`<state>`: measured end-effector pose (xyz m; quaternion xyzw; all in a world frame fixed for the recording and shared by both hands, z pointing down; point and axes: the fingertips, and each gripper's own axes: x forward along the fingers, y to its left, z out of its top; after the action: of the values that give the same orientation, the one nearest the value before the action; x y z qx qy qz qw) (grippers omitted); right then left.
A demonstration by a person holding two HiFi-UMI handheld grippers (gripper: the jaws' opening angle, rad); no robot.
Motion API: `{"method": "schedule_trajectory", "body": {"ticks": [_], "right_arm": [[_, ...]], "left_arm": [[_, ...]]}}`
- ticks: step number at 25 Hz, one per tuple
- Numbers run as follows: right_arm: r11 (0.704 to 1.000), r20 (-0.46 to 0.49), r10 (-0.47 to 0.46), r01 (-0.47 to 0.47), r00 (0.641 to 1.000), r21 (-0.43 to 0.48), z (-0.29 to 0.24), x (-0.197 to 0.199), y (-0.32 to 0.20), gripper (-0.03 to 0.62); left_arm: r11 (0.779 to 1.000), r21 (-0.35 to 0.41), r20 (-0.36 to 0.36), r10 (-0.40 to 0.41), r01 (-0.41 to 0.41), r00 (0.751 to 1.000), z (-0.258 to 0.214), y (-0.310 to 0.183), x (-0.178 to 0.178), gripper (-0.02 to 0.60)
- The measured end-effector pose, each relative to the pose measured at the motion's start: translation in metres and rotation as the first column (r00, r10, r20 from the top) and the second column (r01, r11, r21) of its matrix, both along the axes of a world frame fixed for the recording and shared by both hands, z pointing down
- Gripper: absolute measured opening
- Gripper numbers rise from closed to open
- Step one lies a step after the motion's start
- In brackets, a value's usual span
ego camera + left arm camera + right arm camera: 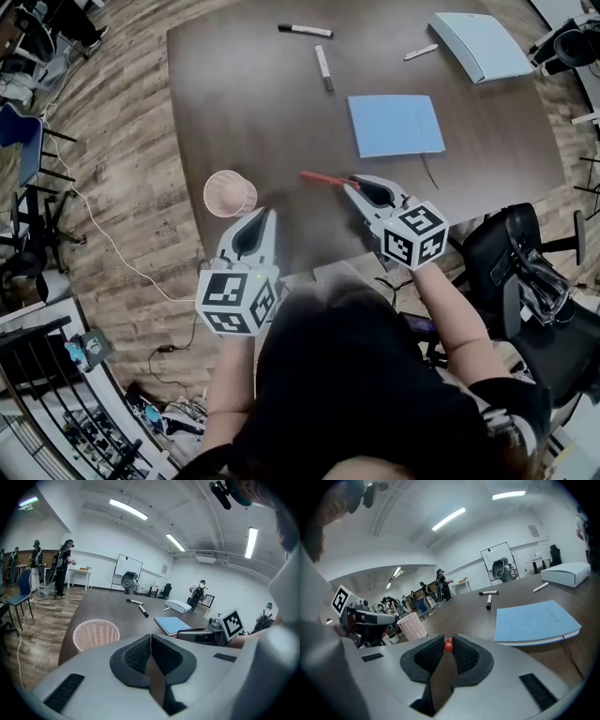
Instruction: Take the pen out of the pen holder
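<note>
While the right gripper (352,184) clamps the slim red pen (322,178) by one end, the round pink perforated pen holder (230,193) stands upright near the front edge of the dark brown wooden table (253,103).

Held roughly level over the tabletop, the pen juts leftward from the jaws toward the holder but is clear of it, outside the cup. The left gripper (262,216), jaws pressed together on nothing, sits just beside the holder, at its near right. A light blue notebook (396,125) lies beyond the right gripper.
</note>
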<state>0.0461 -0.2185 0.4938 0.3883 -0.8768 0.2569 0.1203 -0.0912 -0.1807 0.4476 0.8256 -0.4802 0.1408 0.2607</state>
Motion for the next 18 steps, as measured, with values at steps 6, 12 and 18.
{"method": "schedule_trajectory", "body": {"ticks": [6,12,18], "right_arm": [[0.988,-0.229,-0.127,0.144,0.965,0.060,0.020,-0.008,0.013,0.072],[0.970,-0.422,-0.195,0.238,0.885,0.051,0.043,-0.010,0.025,0.072],[0.964,-0.483,-0.212,0.263,0.849,0.038,0.052,-0.014,0.027,0.074]], "left_arm": [[1.000,-0.024,0.009,-0.001,0.002,1.000,0.008,0.008,0.002,0.029],[0.999,-0.036,0.017,-0.011,0.012,1.000,0.013,0.013,-0.002,0.029],[0.998,-0.052,0.024,-0.024,0.025,0.999,0.019,0.017,-0.009,0.029]]}}
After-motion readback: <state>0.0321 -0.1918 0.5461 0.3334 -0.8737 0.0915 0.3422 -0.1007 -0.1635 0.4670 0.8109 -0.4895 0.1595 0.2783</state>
